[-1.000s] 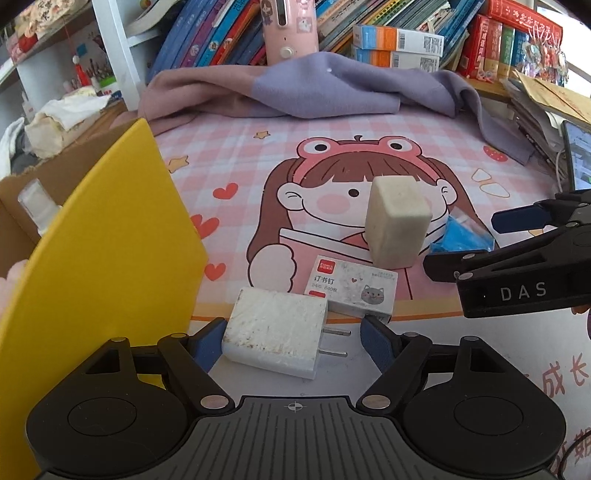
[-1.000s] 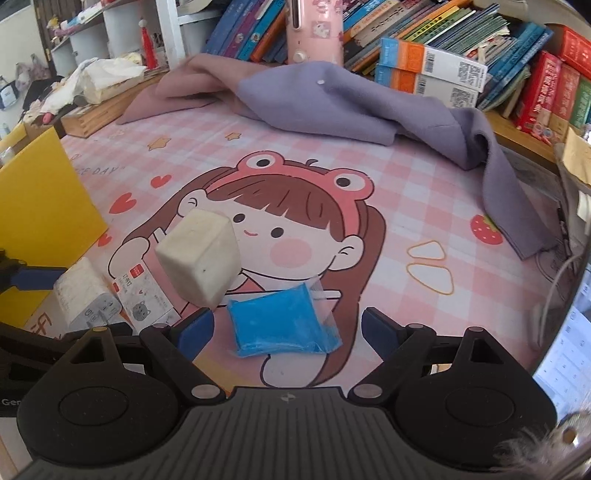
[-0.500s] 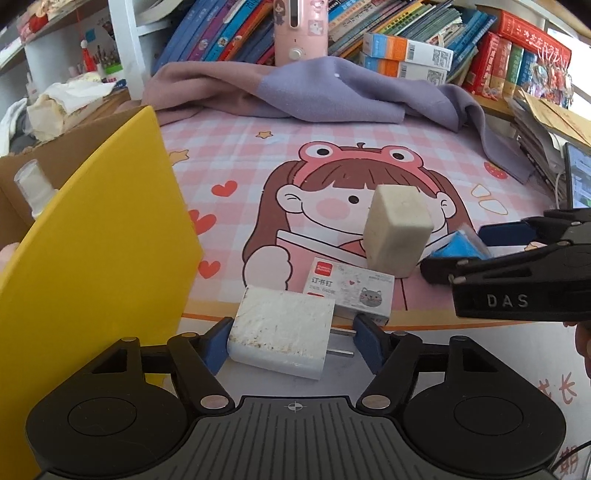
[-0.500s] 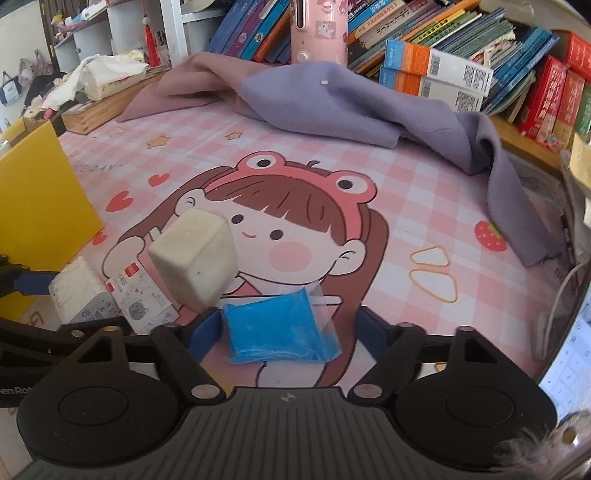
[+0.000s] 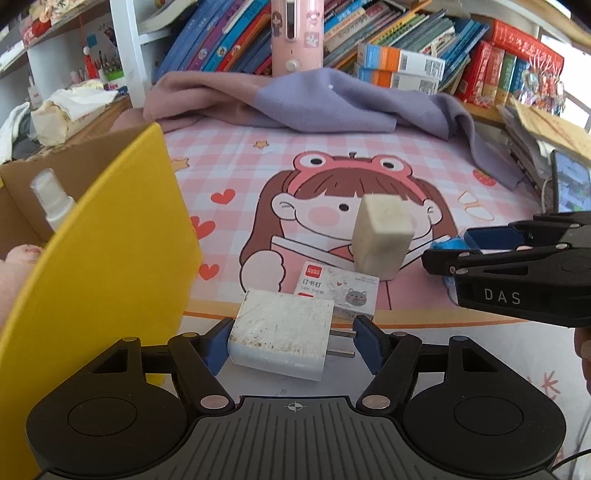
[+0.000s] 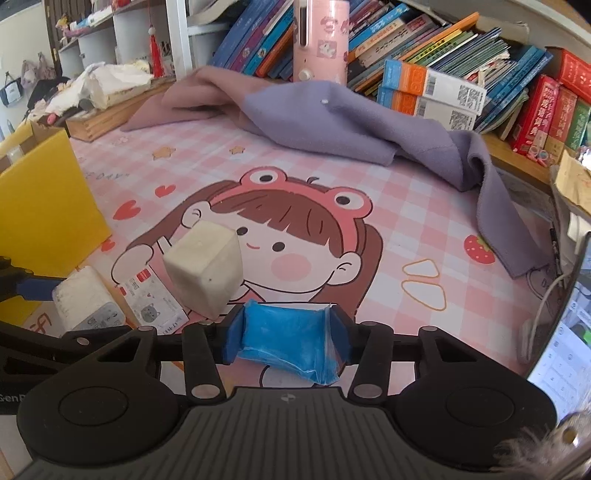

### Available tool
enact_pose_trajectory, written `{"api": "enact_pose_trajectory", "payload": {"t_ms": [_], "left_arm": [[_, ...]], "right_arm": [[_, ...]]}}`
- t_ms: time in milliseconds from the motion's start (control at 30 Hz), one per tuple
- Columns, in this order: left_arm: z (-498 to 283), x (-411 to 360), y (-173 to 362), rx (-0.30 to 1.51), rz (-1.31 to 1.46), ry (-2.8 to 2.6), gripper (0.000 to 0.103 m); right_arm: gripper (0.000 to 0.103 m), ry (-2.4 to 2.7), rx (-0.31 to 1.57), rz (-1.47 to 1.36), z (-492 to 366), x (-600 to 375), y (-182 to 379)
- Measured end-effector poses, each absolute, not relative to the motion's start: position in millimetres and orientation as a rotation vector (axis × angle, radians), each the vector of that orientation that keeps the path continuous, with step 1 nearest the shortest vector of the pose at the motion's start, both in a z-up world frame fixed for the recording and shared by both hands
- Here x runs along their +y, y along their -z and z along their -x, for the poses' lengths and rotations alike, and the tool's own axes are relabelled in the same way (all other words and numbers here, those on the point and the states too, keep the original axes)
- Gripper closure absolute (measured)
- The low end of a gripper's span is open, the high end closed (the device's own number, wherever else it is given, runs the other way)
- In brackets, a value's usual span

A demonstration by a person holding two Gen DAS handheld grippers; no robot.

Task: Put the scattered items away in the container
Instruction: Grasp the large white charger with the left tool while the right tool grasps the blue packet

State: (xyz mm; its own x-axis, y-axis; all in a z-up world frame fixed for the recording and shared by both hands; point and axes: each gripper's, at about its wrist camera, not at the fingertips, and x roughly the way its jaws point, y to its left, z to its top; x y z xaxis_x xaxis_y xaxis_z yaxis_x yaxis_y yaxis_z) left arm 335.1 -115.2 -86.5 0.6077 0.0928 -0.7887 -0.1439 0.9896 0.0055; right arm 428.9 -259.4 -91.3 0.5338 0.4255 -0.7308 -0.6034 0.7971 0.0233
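Since a second ago both pairs of jaws have drawn in: the left gripper [image 5: 291, 341] now clamps the white charger [image 5: 282, 334] by its body and prongs, and the right gripper [image 6: 286, 336], lettered "DAS", is closing, pads pressed on the blue packet [image 6: 286, 334]. Beside them lie a staple box [image 5: 338, 290] printed "订书钉" and a cream block [image 5: 382, 236]. All sit on a pink checked cartoon-girl mat [image 5: 369, 151], beside the yellow-flapped cardboard box [image 5: 99, 236], below crowded bookshelves [image 5: 388, 33].
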Motion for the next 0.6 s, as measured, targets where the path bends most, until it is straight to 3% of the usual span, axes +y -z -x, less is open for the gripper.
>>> {"api": "enact_pose_trajectory", "payload": {"t_ms": [600], "left_arm": [[-273,-131,47,0.796,-0.055,-0.025,0.034]], "right_arm": [[0.057,-0.587,0.768,0.191,-365,-280,60]]}}
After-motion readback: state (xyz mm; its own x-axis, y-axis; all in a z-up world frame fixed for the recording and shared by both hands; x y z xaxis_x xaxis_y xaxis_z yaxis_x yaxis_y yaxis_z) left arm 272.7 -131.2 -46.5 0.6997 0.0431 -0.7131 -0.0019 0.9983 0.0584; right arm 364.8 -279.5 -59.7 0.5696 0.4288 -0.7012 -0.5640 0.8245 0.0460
